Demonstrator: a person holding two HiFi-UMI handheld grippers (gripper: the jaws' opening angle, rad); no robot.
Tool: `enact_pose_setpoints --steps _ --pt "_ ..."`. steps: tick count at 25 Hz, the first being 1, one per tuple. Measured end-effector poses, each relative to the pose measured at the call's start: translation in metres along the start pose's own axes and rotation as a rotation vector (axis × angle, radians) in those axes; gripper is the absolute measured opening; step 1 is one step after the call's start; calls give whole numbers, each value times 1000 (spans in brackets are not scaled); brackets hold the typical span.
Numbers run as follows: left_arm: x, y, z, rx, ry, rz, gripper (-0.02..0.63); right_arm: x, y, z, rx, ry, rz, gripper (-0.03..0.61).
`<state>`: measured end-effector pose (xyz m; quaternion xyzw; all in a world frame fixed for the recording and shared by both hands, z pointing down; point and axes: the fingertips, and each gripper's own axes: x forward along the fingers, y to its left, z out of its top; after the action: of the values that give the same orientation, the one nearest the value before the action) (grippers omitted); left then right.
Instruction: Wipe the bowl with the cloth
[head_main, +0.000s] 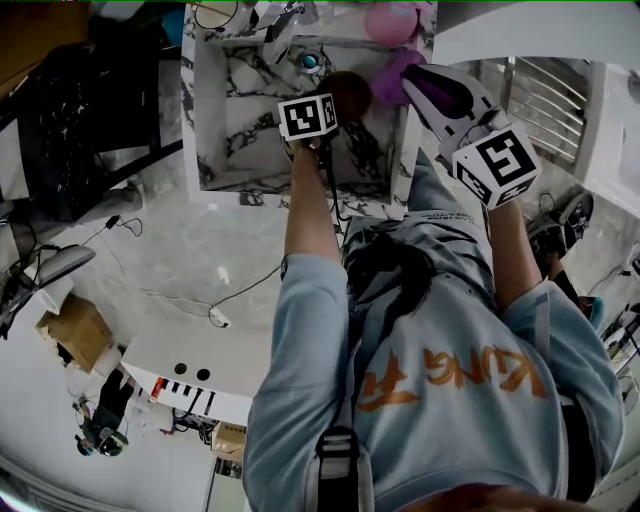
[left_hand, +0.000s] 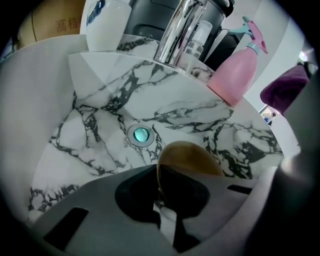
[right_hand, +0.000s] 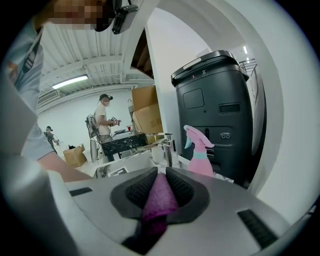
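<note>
My left gripper (head_main: 322, 100) is shut on the rim of a brown bowl (head_main: 350, 92) and holds it over the marble sink (head_main: 215, 110). In the left gripper view the bowl (left_hand: 192, 156) stands on edge between the jaws of that gripper (left_hand: 165, 200), just right of the drain (left_hand: 140, 135). My right gripper (head_main: 420, 85) is raised at the sink's right edge, shut on a purple cloth (head_main: 440, 95). The right gripper view shows the cloth (right_hand: 159, 197) pinched between the jaws of that gripper (right_hand: 160, 187). Cloth and bowl are apart.
A chrome faucet (left_hand: 175, 30) and a pink spray bottle (left_hand: 240, 70) stand at the back of the sink, with a black bin (right_hand: 215, 115) behind the bottle. A person (right_hand: 105, 125) stands far off. Boxes and cables lie on the floor to the left (head_main: 75, 330).
</note>
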<state>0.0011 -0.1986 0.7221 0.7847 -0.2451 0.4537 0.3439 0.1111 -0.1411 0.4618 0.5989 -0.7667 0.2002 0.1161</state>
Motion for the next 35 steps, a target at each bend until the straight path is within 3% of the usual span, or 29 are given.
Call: enact_pose_setpoints --steps 10,16,21,27,35 --pt "4 2 -5 43 10 -17 31 0 14 0 -21 11 11 66" --pt "-12 7 4 38 -48 -27 31 -1 23 2 -34 2 12 66" --pt "-49 15 25 7 -180 -4 31 1 30 8 -47 -15 8 66" --pt "-117 25 63 -76 -450 23 31 2 39 18 -62 -52 -4 66" --pt "-223 39 74 -149 -714 80 31 17 66 60 -109 -153 26 66"
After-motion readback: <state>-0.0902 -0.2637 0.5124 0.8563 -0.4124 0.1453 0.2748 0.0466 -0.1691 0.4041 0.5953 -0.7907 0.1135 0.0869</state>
